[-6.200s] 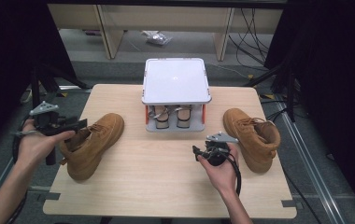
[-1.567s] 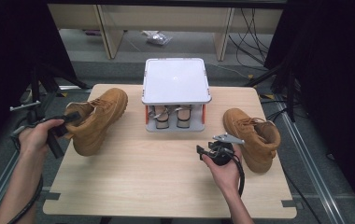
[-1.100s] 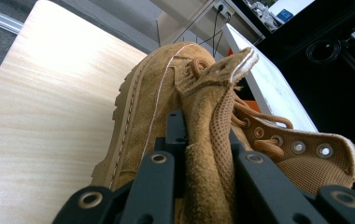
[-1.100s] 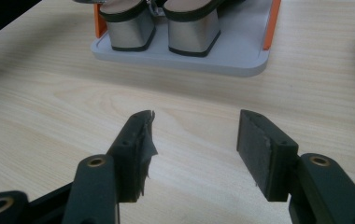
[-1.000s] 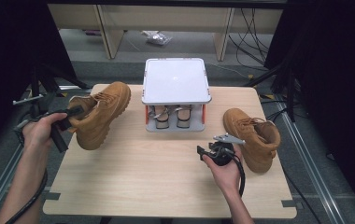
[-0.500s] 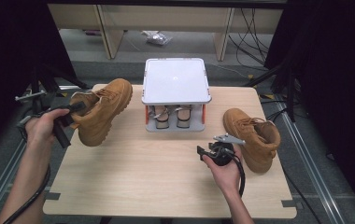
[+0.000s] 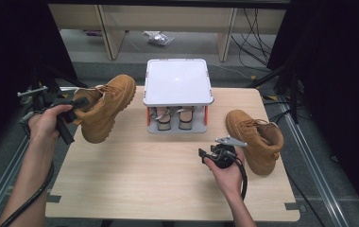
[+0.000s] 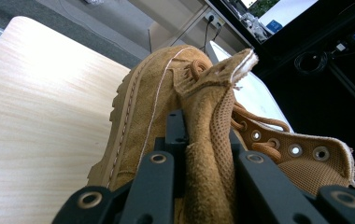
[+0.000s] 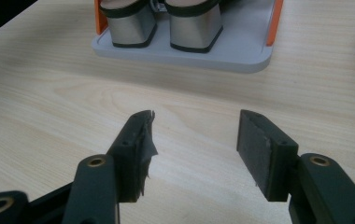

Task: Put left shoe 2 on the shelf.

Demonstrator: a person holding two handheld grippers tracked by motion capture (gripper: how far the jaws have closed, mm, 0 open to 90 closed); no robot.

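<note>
1. While the left claw (image 7: 76,103) is clamped on the collar edge of the tan boot (image 7: 104,109), the boot hangs clear of the table (image 7: 168,179), near its left rear corner, toe pointing toward the two-tier shoe rack (image 7: 178,81). In the left gripper view the jaws pinch only the soft suede and mesh lining of the boot (image 8: 166,112); that fabric could slide out under the boot's weight.
2. A swing toward the rack risks the toe striking its white top or the heeled shoes (image 7: 171,118) on the lower tier.
3. The right claw (image 7: 205,153) rests low over the table, jaws apart and empty, beside the second boot (image 7: 255,137); its left pad (image 9: 140,144) looks torn, so a later grip there may prove unreliable.
</note>
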